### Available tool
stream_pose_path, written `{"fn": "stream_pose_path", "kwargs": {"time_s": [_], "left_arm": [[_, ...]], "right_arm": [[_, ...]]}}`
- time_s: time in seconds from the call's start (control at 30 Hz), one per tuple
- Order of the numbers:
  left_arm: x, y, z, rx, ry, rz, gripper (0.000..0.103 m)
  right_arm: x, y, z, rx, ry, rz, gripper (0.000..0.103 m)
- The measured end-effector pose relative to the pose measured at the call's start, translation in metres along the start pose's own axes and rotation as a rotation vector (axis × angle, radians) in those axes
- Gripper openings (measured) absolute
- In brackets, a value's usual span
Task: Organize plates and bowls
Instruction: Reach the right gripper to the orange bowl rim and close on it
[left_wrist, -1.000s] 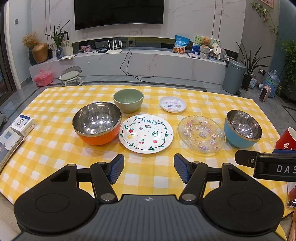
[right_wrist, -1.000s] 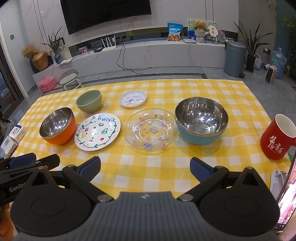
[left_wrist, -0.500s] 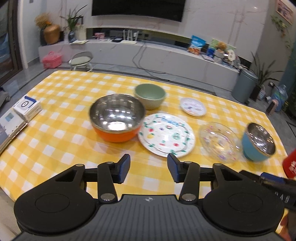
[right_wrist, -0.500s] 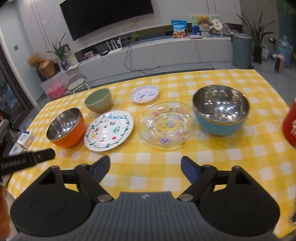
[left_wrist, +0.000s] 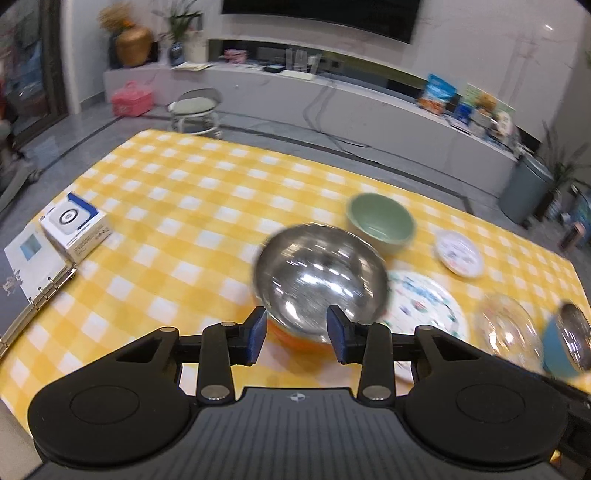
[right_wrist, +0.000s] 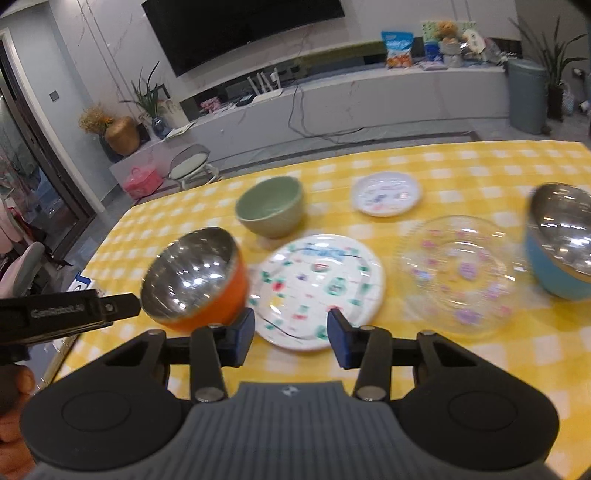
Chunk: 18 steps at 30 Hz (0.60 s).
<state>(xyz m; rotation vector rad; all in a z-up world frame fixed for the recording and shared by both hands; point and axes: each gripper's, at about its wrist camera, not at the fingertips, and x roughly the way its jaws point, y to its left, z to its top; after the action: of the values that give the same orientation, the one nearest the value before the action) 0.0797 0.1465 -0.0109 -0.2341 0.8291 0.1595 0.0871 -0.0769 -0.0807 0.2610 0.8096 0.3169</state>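
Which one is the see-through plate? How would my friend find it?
Start at the yellow checked tablecloth and find the row of dishes. The clear glass plate sits between the big white fruit-painted plate and the blue steel-lined bowl. It alone is see-through, dotted with pink and purple flowers.

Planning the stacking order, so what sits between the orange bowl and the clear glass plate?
The white fruit-patterned plate lies between the orange bowl and the clear glass plate, shown clearest in the right wrist view.

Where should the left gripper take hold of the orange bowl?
On the near rim of the orange bowl, from above and in front: it sits upright and open, walls rounded, so one finger goes inside, one outside. The left gripper, jaws just closing, holds nothing yet.
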Motion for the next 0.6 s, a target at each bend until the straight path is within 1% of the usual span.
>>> {"fn": "stream_pose_path", "kwargs": {"time_s": [0.07,0.13,0.2,0.3,0.43,0.57,0.6], "left_arm": [[0.011,0.011,0.005,-0.044,-0.013,0.004,0.044],[0.019,0.02,0.006,-0.086,-0.03,-0.013,0.048],[0.029,0.026,0.006,-0.111,-0.017,-0.03,0.049],[0.038,0.031,0.002,-0.136,0.0,-0.035,0.049],[0.046,0.035,-0.001,-0.157,0.002,-0.058,0.053],[0.053,0.033,-0.002,-0.155,0.022,-0.067,0.053],[0.055,0.033,-0.003,-0.154,0.027,-0.064,0.05]], "right_arm": [[0.014,0.012,0.006,-0.007,0.006,-0.002,0.04],[0.028,0.022,0.01,-0.014,0.01,-0.013,0.04],[0.04,0.028,0.012,-0.012,0.021,-0.019,0.04],[0.055,0.034,0.015,0.002,0.035,-0.024,0.039],[0.068,0.041,0.016,0.027,0.046,-0.017,0.04],[0.079,0.051,0.015,0.041,0.06,-0.02,0.039],[0.08,0.051,0.015,0.047,0.064,-0.017,0.037]]}}
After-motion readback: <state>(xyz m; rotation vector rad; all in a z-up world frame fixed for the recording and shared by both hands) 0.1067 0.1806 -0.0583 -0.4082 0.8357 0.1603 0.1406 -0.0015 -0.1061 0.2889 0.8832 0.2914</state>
